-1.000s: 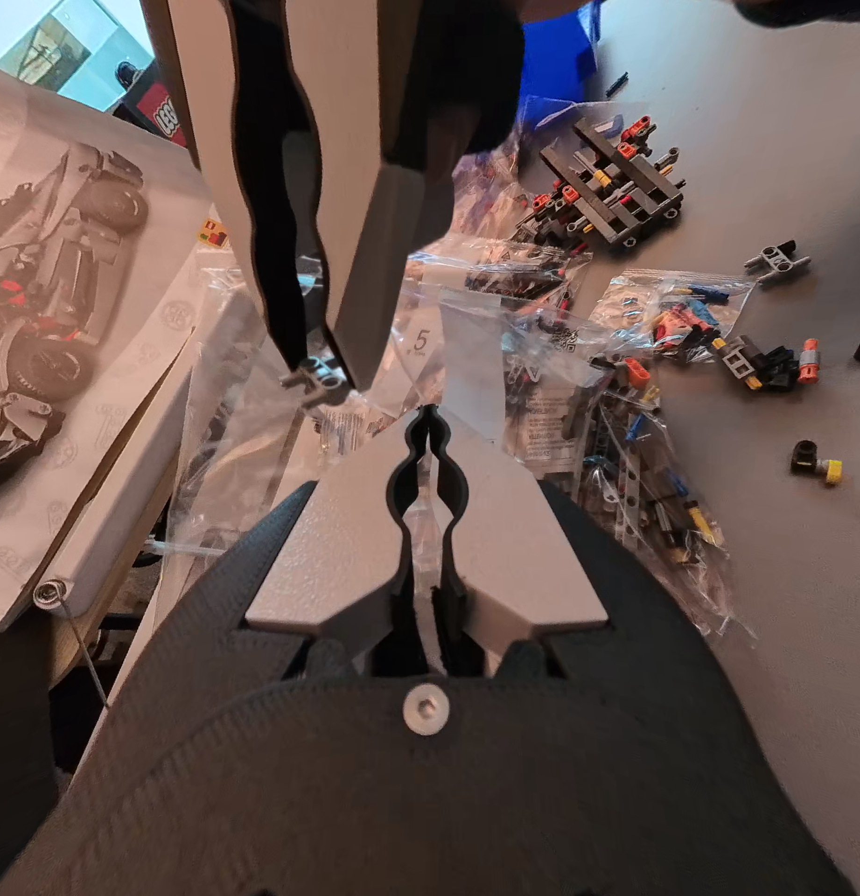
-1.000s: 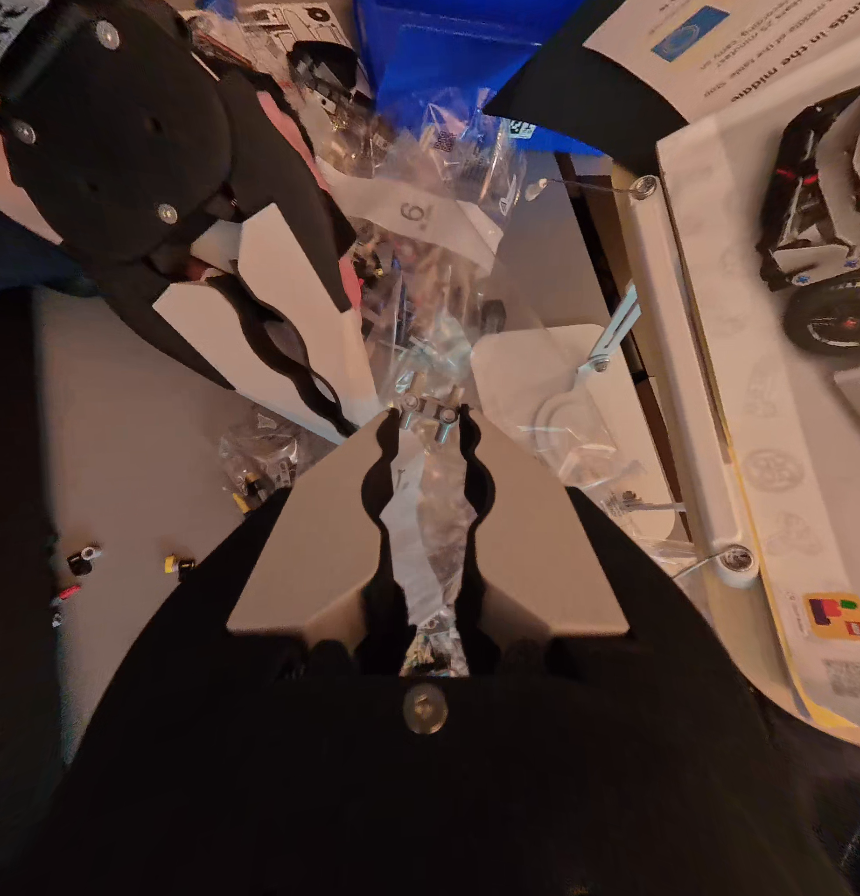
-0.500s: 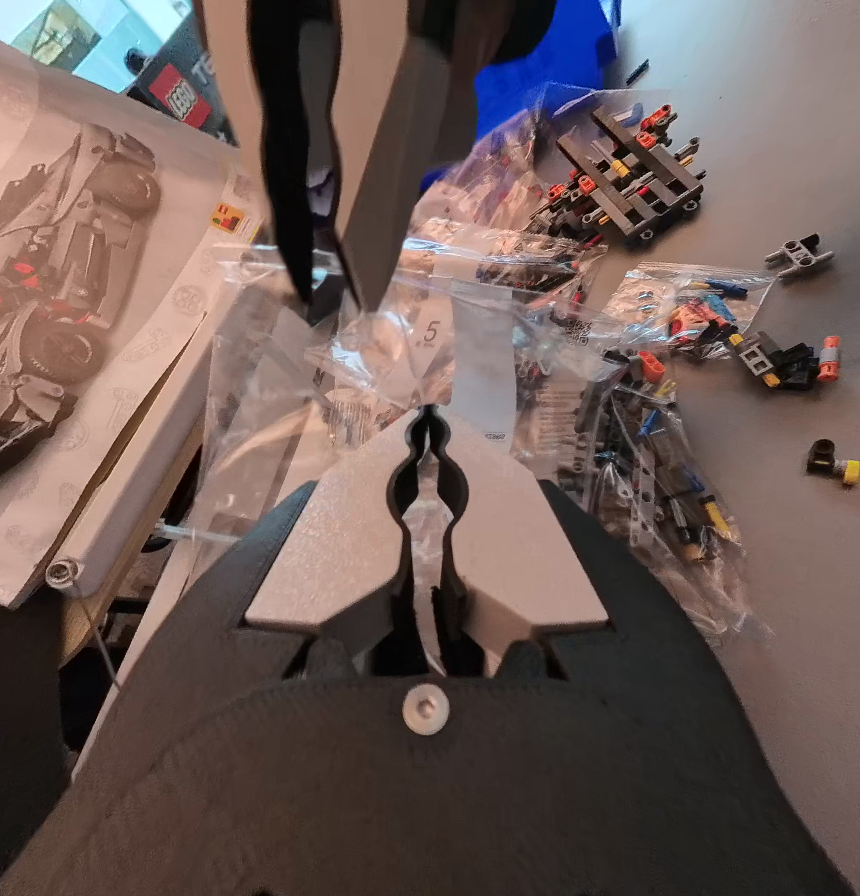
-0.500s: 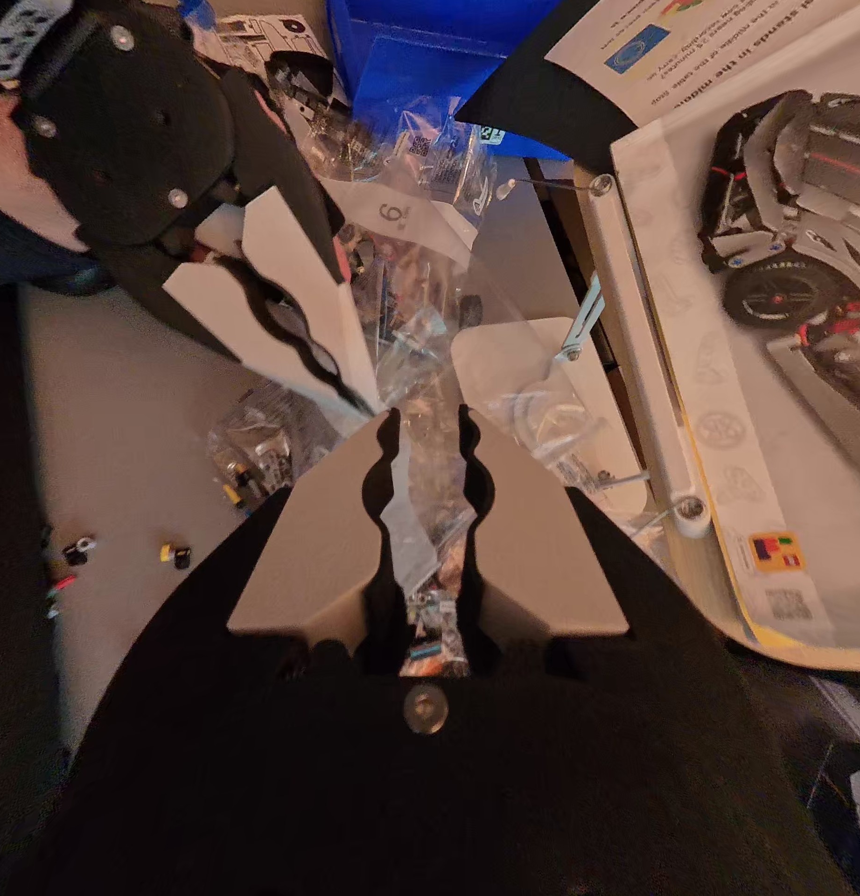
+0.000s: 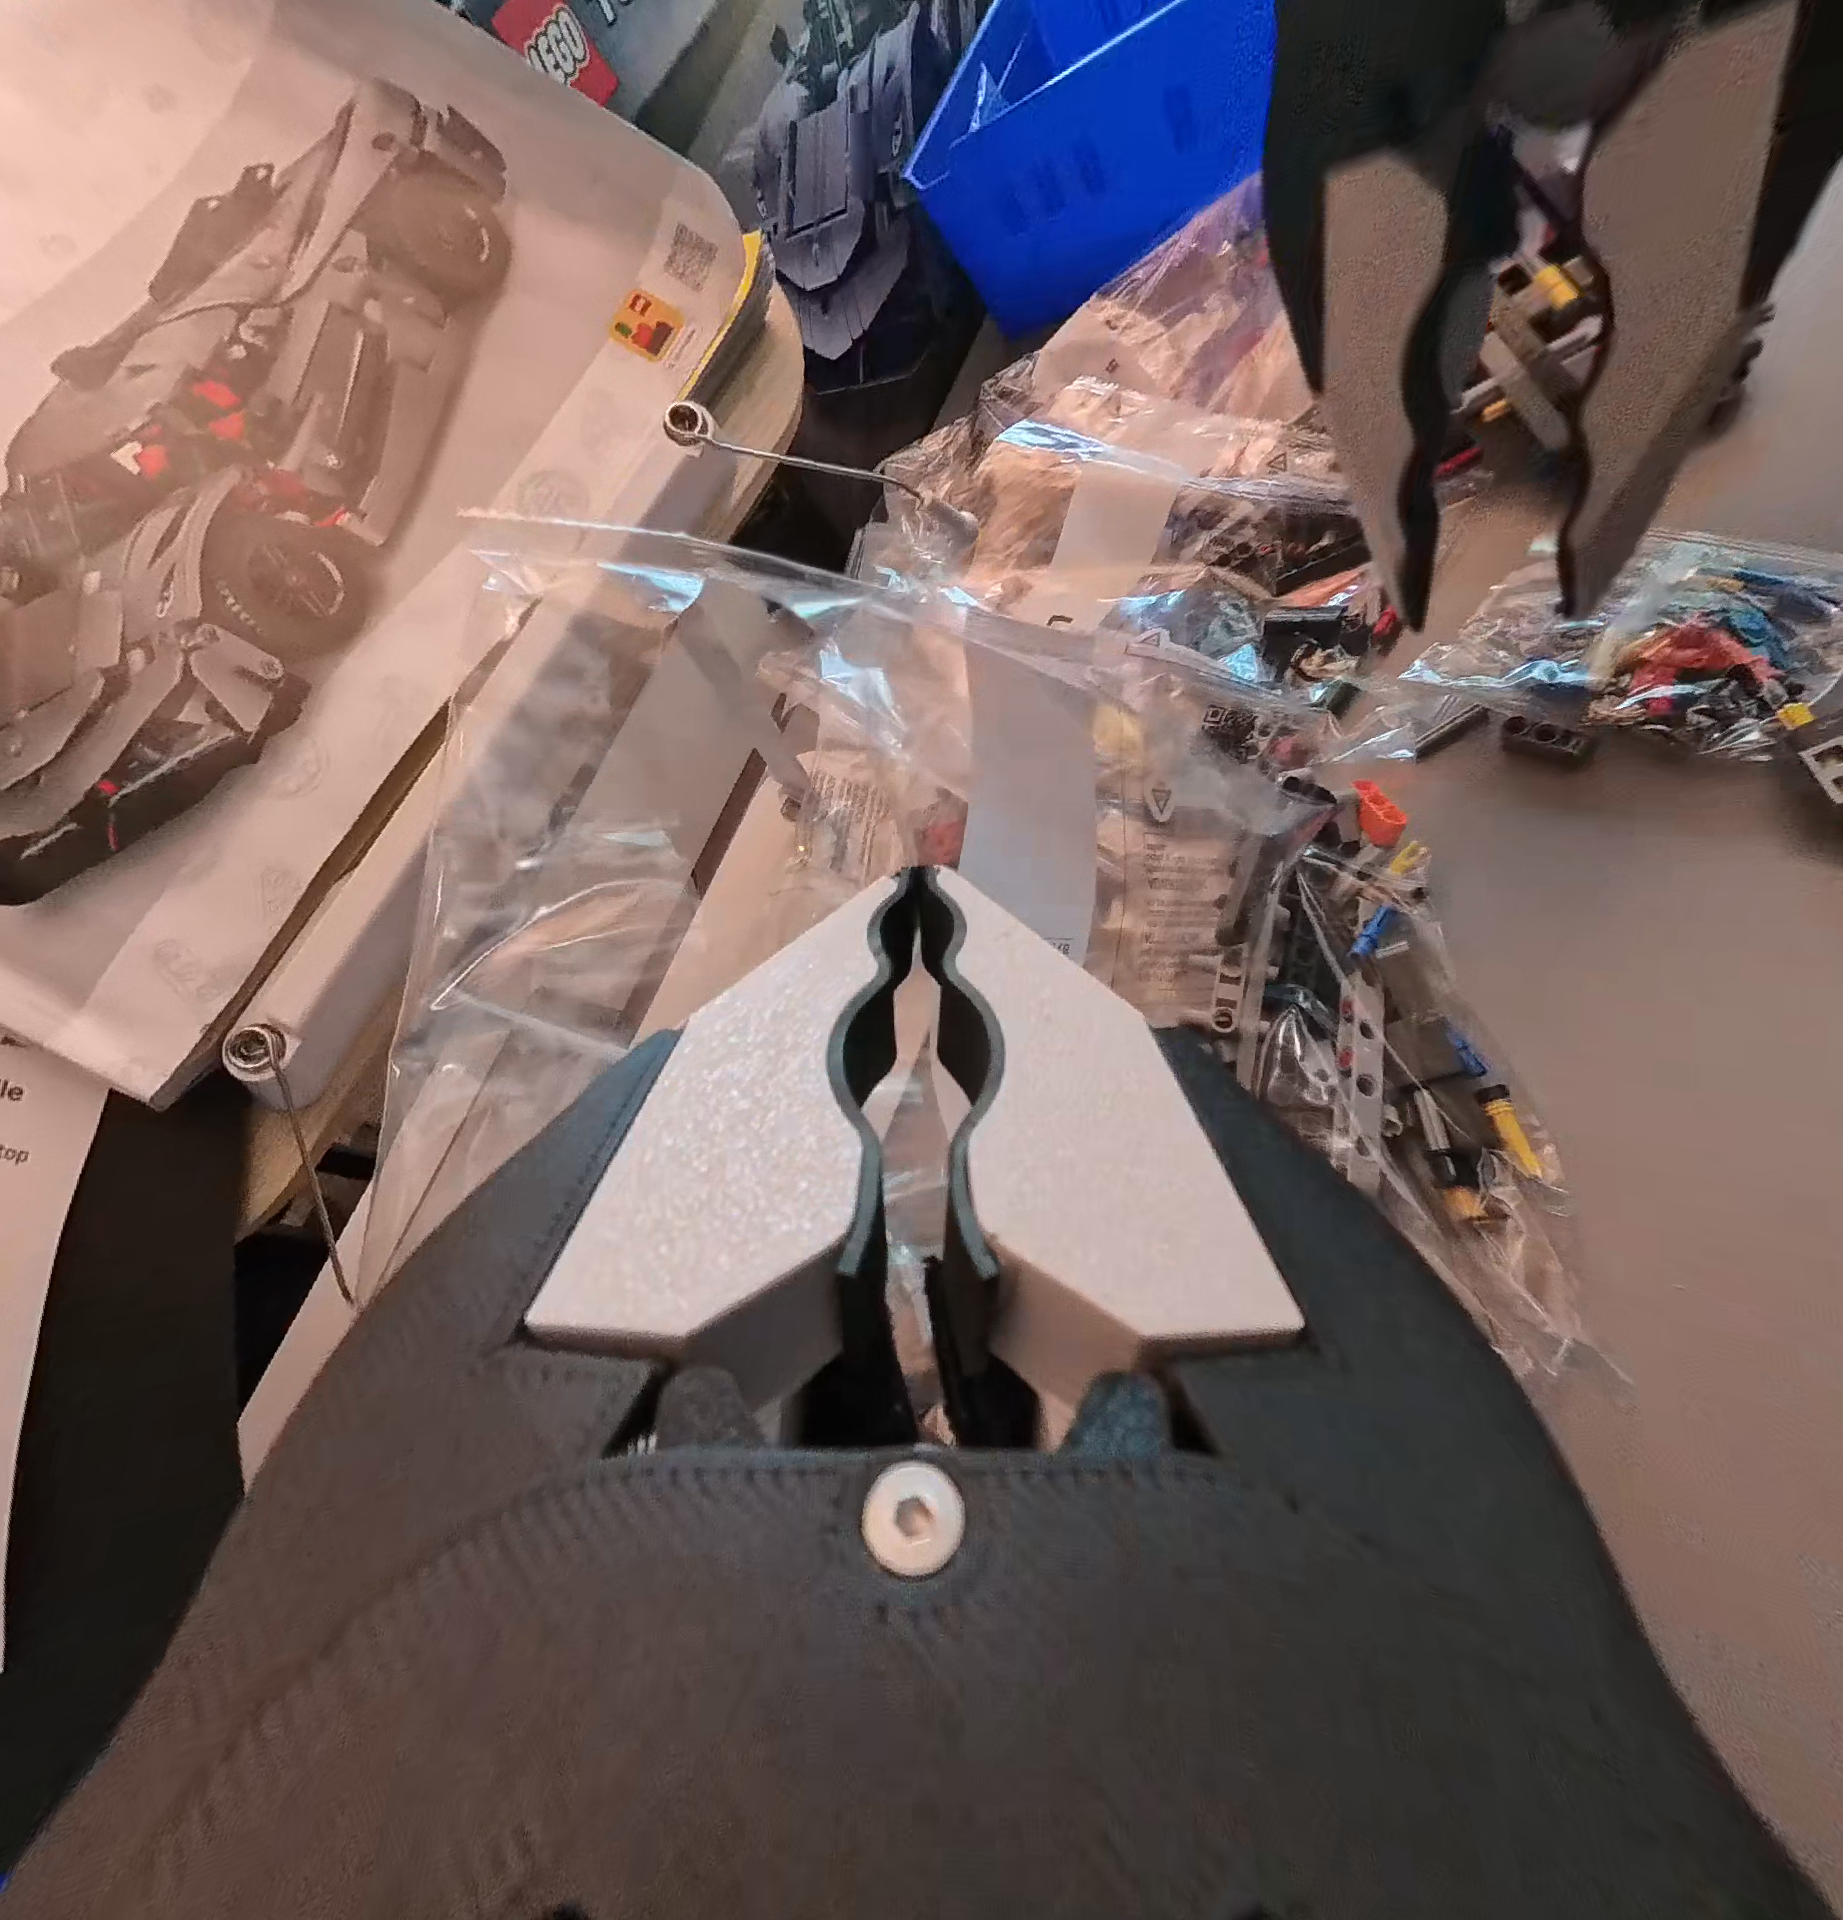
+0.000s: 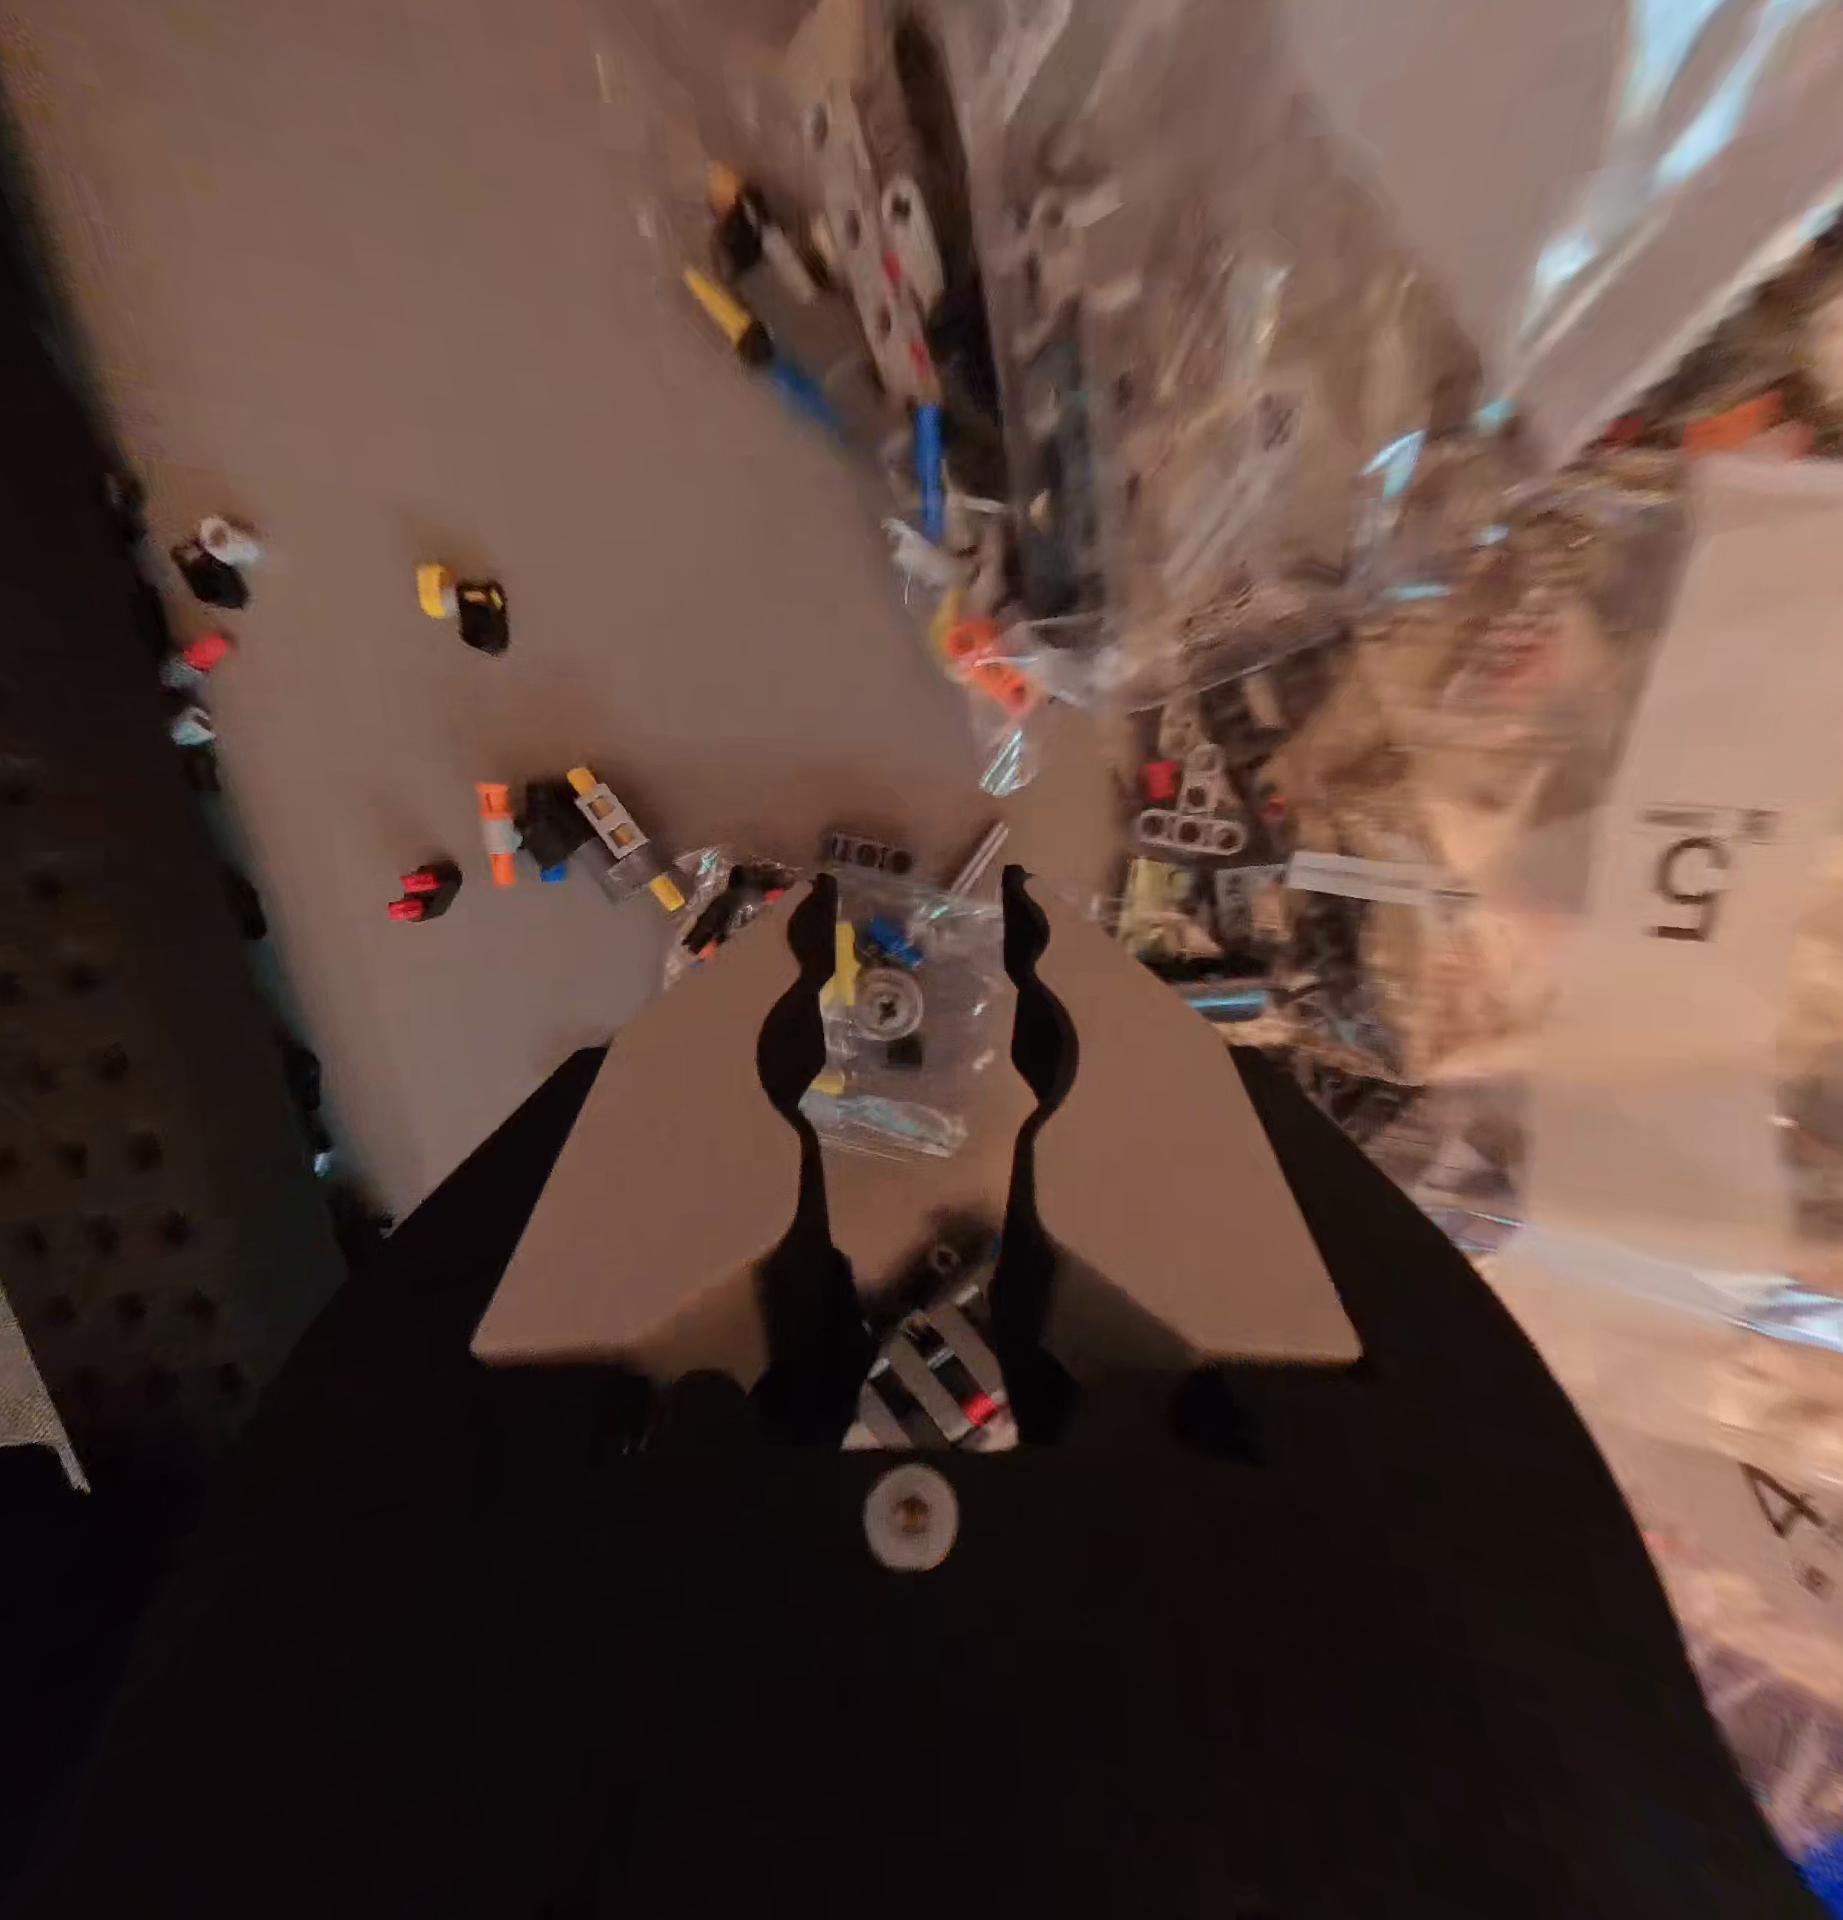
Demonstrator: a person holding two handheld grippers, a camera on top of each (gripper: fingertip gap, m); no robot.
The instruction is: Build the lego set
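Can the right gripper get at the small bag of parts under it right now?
Probably yes. The right gripper is open and empty, the small bag lies on bare table between its fingers, and nothing covers it. The view is blurred, so height is unclear.

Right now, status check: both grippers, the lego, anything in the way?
Left gripper shut on clear bag. Right gripper open, empty, above small parts bag. Loose lego pieces on table, unbuilt. Bags clutter the middle.

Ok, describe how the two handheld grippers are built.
Left gripper and right gripper look identical: a ribbed black printed body, two pale grey wedge fingers lined with wavy black pads, and one silver screw at the base. No cables or sleeves show.
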